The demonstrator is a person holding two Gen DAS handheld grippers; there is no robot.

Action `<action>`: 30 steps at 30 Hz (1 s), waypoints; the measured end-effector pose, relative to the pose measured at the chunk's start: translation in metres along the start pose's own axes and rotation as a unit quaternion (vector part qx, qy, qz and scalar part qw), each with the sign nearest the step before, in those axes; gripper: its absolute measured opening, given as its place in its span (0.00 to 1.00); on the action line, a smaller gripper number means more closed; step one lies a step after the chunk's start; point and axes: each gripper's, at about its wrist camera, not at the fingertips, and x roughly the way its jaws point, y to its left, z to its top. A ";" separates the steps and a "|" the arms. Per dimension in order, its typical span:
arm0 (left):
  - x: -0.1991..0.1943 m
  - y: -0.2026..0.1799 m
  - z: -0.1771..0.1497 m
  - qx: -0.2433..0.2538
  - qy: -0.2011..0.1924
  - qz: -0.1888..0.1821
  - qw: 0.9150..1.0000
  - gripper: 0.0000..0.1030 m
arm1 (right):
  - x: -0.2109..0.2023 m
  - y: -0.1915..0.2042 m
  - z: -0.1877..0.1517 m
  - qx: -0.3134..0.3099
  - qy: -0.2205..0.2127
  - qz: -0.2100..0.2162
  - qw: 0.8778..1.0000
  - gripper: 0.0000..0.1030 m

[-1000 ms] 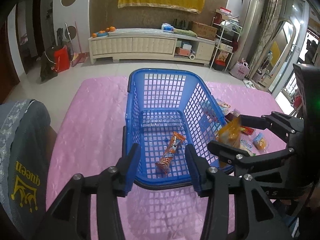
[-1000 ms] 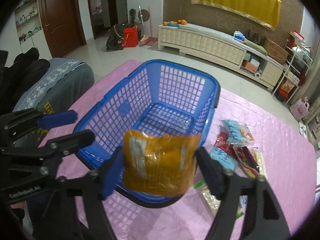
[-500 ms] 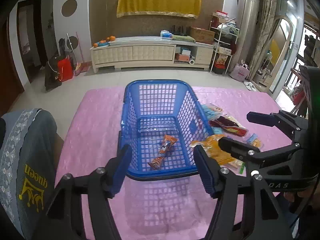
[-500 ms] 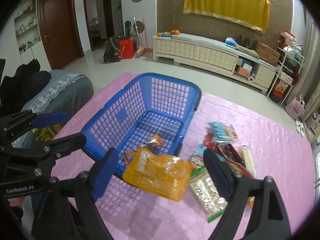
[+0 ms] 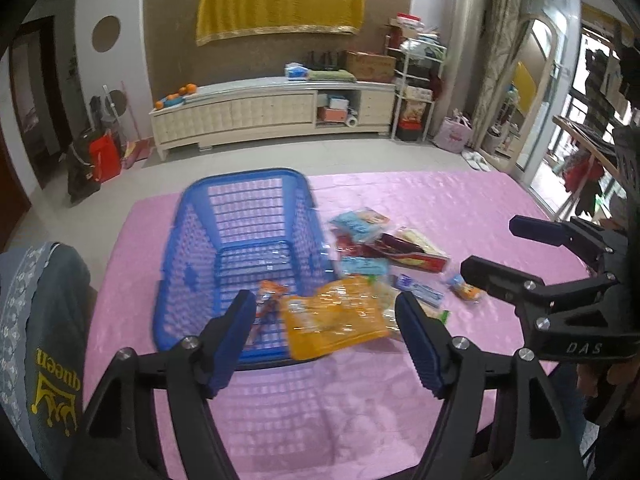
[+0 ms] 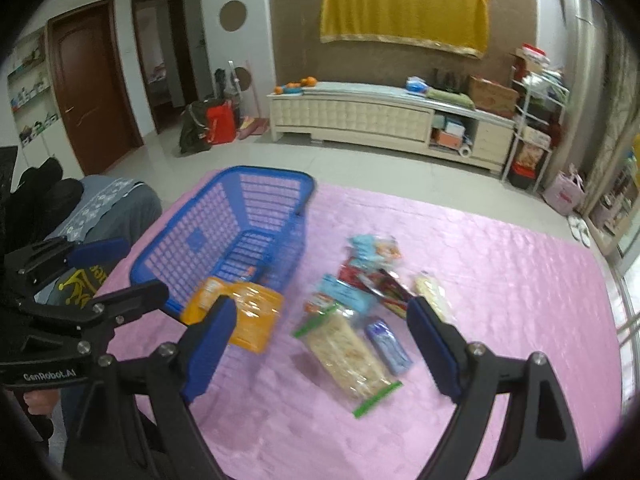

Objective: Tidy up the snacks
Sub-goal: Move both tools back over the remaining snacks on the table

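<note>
A blue mesh basket stands on the pink cloth, with an orange snack bar on its floor. A yellow packet lies at the basket's near right corner, overlapping the rim; whether it rests on the rim or the cloth I cannot tell. My left gripper hovers short of the basket, its jaws opening with nothing between them. My right gripper is open and empty above the loose snacks: a cracker bag, a small blue pack and red and light-blue packets.
A grey chair cover printed "queen" stands at the table's left edge. The pink cloth stretches bare to the right of the snack pile. A cream cabinet runs along the far wall across the floor.
The right gripper let go of the yellow packet, which dropped to the basket's near corner. Both grippers drew back and up from the basket. The left jaws spread wider.
</note>
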 end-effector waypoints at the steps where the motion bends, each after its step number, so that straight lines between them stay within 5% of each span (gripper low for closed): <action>1: 0.004 -0.008 0.000 0.005 0.003 -0.003 1.000 0.68 | -0.001 -0.007 -0.003 0.005 0.001 -0.004 1.000 0.87; 16: 0.064 -0.101 -0.011 0.040 0.064 -0.045 0.996 0.68 | 0.000 -0.105 -0.060 0.067 0.042 -0.051 0.996 0.87; 30: 0.133 -0.132 -0.037 -0.049 0.151 -0.041 0.987 0.68 | 0.035 -0.158 -0.101 0.072 0.097 -0.044 0.992 0.87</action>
